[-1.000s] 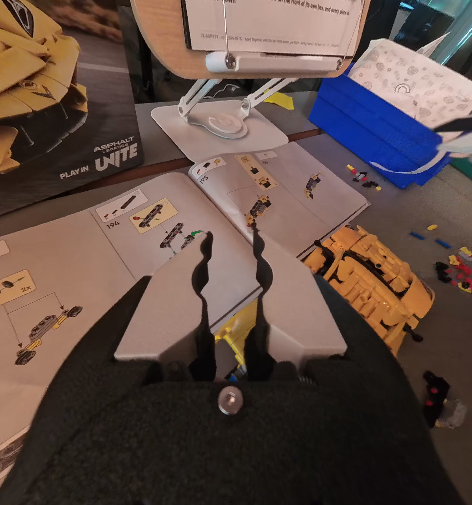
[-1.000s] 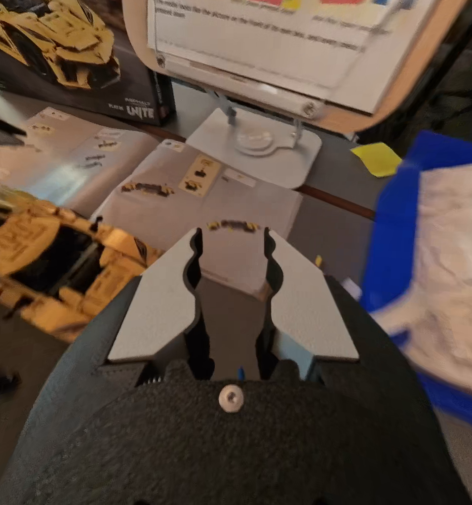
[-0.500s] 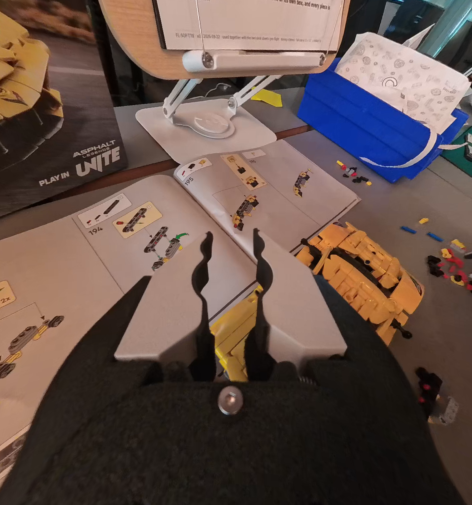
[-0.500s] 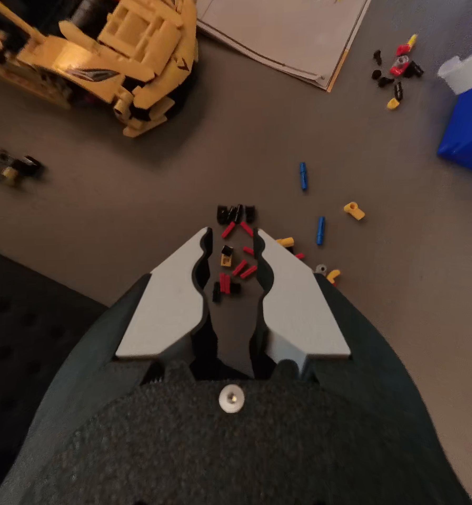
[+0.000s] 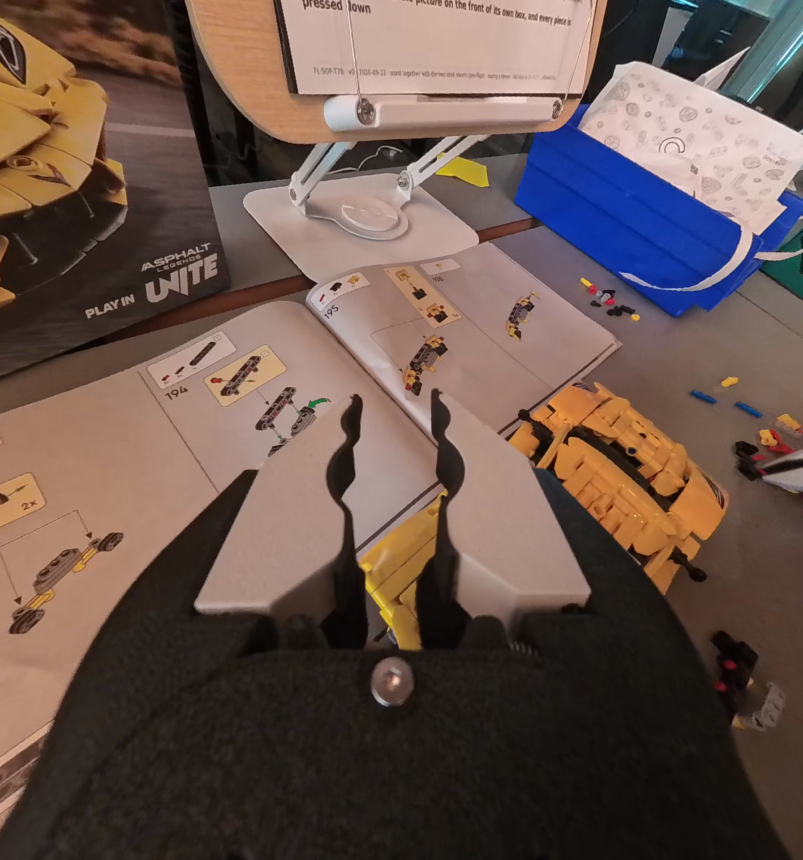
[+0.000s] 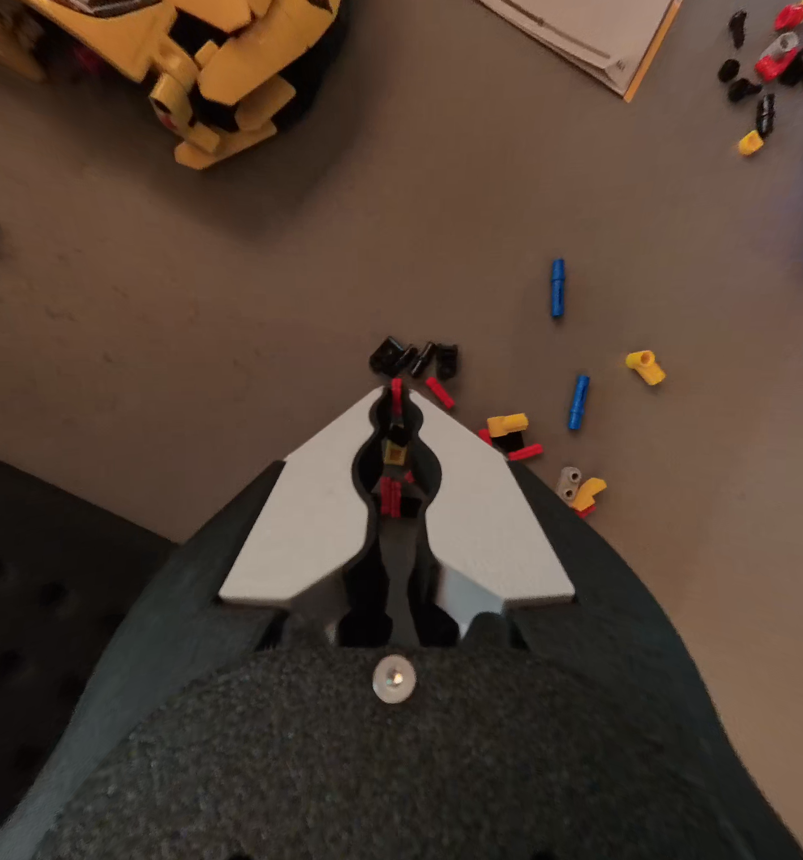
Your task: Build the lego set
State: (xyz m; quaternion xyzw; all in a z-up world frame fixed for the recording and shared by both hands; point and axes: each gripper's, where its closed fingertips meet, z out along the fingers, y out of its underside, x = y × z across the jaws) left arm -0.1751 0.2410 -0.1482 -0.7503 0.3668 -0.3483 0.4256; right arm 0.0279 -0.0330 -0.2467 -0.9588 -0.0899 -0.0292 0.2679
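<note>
At your right gripper (image 6: 395,395) tips: red pin (image 6: 396,394) pinched, black bits (image 6: 413,358) just ahead. Left gripper (image 5: 394,399) parted, empty, over manual (image 5: 232,419).

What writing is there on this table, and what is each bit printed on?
I won't repeat wording, only where it stands.
Dark set box: white lettering on its front.
Instruction booklet: step numbers, small count marks.
Sheet on the wooden stand: lines of black print.
White paper in the blue bin: too small to read.
Right wrist view: nothing legible.

Right hand-held gripper (image 6: 397,395) lowered — closed on red pin (image 6: 396,395).
</note>
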